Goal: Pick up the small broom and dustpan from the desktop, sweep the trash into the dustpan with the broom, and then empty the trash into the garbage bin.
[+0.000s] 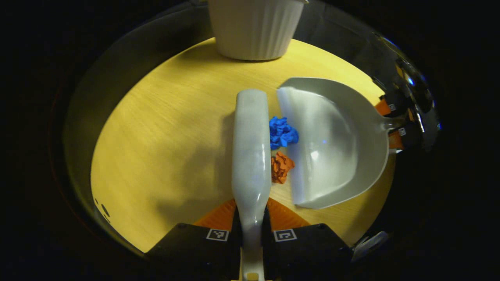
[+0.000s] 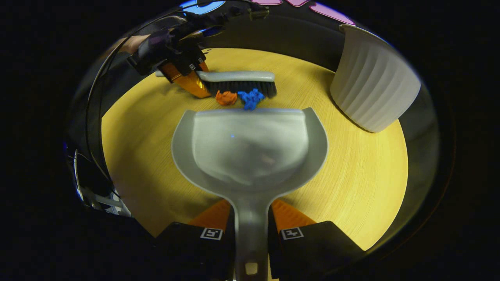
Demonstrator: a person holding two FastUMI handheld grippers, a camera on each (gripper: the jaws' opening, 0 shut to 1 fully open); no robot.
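Note:
My left gripper (image 1: 251,212) is shut on the handle of the small grey broom (image 1: 250,148), whose head rests on the yellow round desktop (image 1: 164,140). Just right of the broom lie a blue paper wad (image 1: 282,132) and an orange paper wad (image 1: 280,167), between it and the lip of the grey dustpan (image 1: 336,144). My right gripper (image 2: 251,216) is shut on the dustpan's handle; the dustpan (image 2: 250,152) lies flat with nothing in it. Beyond its lip the blue wad (image 2: 250,98) and orange wad (image 2: 226,97) sit against the broom's dark bristles (image 2: 242,86), with the left gripper (image 2: 183,72) behind.
A white ribbed garbage bin (image 1: 256,27) stands at the far edge of the desktop, also at the upper right (image 2: 371,86) in the right gripper view. The right gripper (image 1: 394,125) holds the dustpan at the desktop's right edge. The desktop's round rim drops off into dark surroundings.

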